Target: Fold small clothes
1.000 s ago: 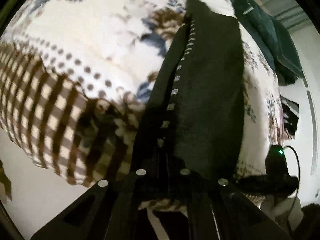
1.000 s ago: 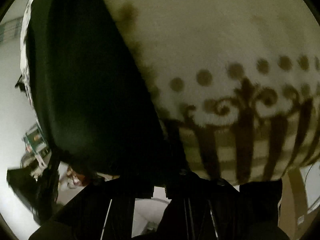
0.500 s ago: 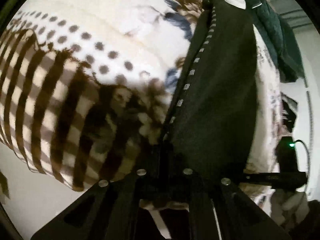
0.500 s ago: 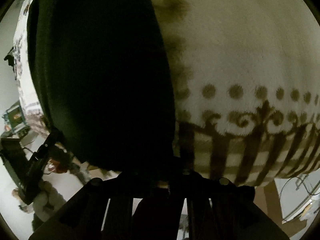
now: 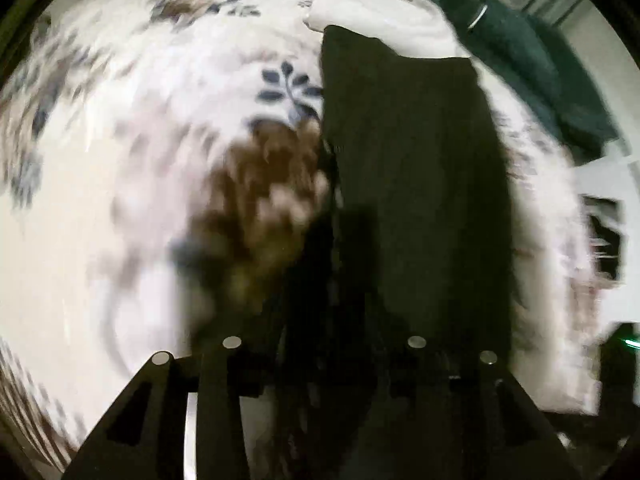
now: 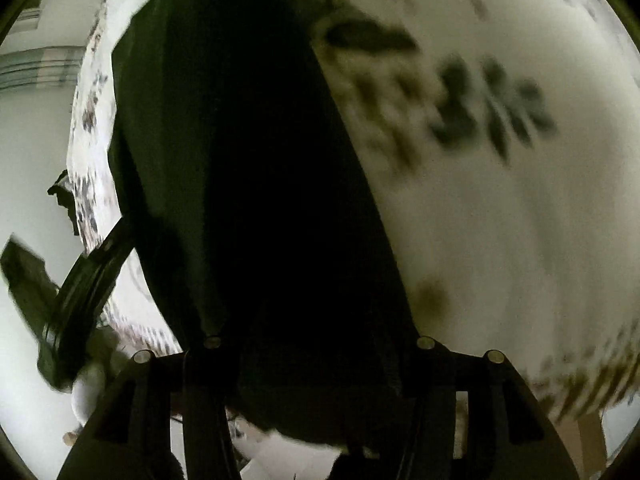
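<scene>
bare floral blanket left of black garment; dark green clothes pile blocks far corner.

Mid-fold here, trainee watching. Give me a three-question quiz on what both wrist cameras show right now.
1. True or false: the black garment lies on a flowered blanket.
2. What lies beyond the garment's far end in the left view? A) white cloth B) a red pillow C) a basket
3. Fill in: in the left view, the heap at the blanket's upper right is a dark ____ garment.

Key: 1 true; 2 A; 3 green.
</scene>
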Demonstrator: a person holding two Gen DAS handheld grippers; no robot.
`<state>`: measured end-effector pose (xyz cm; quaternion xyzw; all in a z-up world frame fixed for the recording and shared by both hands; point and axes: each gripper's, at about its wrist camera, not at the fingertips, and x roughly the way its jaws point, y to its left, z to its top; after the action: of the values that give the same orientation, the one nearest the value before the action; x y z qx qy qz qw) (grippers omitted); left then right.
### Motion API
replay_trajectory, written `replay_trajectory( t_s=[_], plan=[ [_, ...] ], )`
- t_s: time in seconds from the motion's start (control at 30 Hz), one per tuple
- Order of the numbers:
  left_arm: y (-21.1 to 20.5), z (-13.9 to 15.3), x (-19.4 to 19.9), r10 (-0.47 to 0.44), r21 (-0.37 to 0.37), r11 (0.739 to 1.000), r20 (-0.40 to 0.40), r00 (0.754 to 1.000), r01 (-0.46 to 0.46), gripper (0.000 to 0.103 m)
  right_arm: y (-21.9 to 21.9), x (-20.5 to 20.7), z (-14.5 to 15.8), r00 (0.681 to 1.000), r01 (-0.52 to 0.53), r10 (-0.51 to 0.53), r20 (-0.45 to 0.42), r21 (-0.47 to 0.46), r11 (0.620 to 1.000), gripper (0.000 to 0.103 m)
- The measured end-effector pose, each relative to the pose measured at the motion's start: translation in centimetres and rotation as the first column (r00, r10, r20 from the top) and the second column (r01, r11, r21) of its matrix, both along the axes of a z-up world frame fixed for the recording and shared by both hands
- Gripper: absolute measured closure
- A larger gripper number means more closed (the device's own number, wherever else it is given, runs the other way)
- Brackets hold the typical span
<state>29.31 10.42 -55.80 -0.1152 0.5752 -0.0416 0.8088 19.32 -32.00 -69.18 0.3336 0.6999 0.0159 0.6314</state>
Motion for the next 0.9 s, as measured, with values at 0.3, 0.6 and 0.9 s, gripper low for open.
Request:
replay_trajectory(
  t_s=[0.3, 0.6, 0.9],
  plan=[
    [4.4, -1.9, 0.0, 0.037, -0.002, 0.999, -0.074, 0.997, -0.037, 0.061, -0.7, 1.9, -1.4, 1.000, -0.022, 0.022, -0.009, 0.010, 1.000, 0.050],
    [7.3, -1.7, -10.4, 0.042, -0.365, 0.923, -0.215, 0.976, -0.120, 0.056, -3.1, -5.7, -3.0, 0.988, -0.030, 0.053, -0.147, 0.155, 0.988, 0.050],
    [4.4, -7.1, -18.1, -0.120, -0.465, 0.883, -0.349, 0.929, -0.061, 0.045, 1.3, -12.5, -7.5, 0.967, 0.022, 0.068, -0.246, 0.347, 0.938, 0.050]
  ],
)
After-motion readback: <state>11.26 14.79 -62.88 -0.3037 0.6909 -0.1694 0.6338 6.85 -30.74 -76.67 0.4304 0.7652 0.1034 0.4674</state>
